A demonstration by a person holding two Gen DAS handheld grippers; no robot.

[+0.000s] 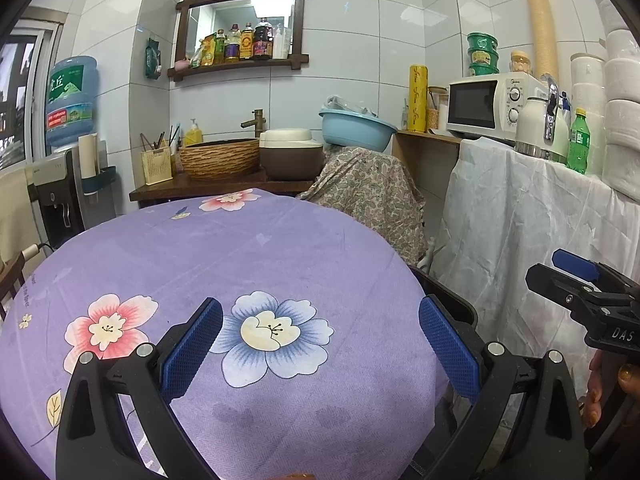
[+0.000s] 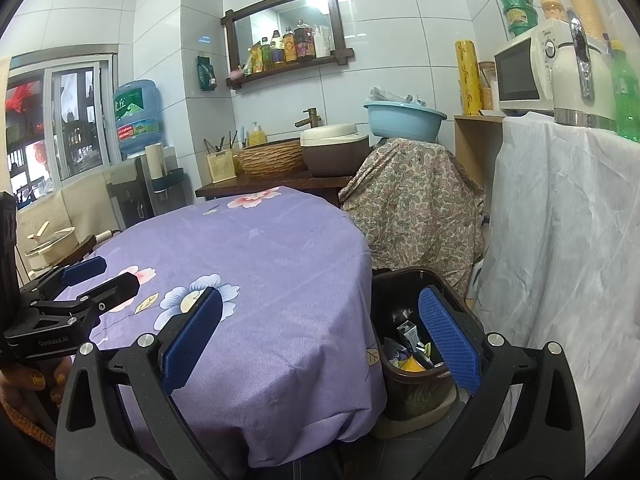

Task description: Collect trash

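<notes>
The table (image 1: 240,248), under a purple flowered cloth (image 2: 256,240), shows no litter on any part seen from either wrist camera. The brown bin (image 2: 404,292) stands on the floor just beside the table's right edge, below the cloth's hem; wrappers (image 2: 408,344), including a yellow one, already lie inside it, so the collected trash appears to be there. The left gripper (image 1: 320,344) hovers over the near part of the table, fingers spread and empty. The right gripper (image 2: 320,344) hangs over the table's corner and the bin mouth, fingers likewise parted with nothing between them. Judgement: the task looks at or near completion. To finish well, scan the hidden near edge and the floor around the bin before withdrawing, and keep both grippers clear of the cloth's hem.
</notes>
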